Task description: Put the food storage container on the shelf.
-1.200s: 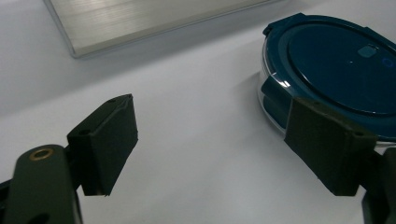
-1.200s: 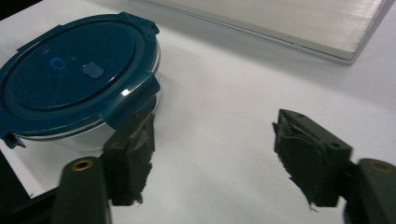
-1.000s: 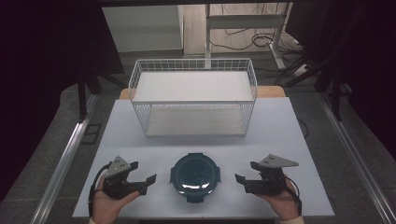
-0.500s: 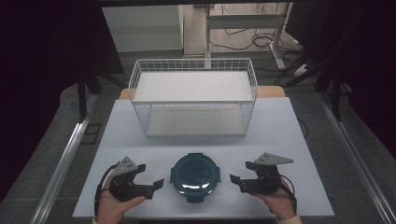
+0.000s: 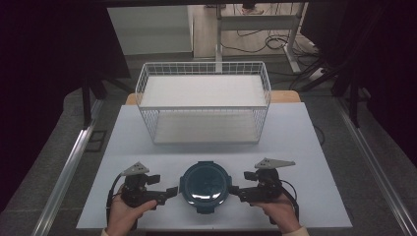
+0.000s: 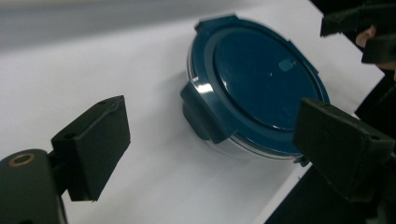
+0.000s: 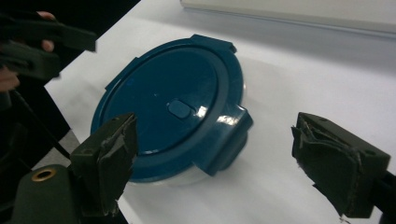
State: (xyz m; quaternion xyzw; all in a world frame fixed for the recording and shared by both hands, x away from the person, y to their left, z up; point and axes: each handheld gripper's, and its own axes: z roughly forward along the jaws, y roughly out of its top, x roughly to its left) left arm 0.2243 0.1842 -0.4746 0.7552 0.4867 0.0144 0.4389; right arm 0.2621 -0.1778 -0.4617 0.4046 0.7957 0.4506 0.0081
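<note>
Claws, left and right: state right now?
Left claw: open, empty, facing a side latch of the blue-lidded container.
Right claw: open, empty, facing the opposite latch.

A white rectangular table (image 5: 295,147) stands on a grey floor. Two things rest directly on its top. Toward the far edge sits a white wire basket (image 5: 204,105), wide and open-topped, with a pale flat base. Near the front edge, well apart from the basket and roughly centred, sits a round container with a dark blue lid (image 5: 205,186), its latch tabs sticking out around the rim.
</note>
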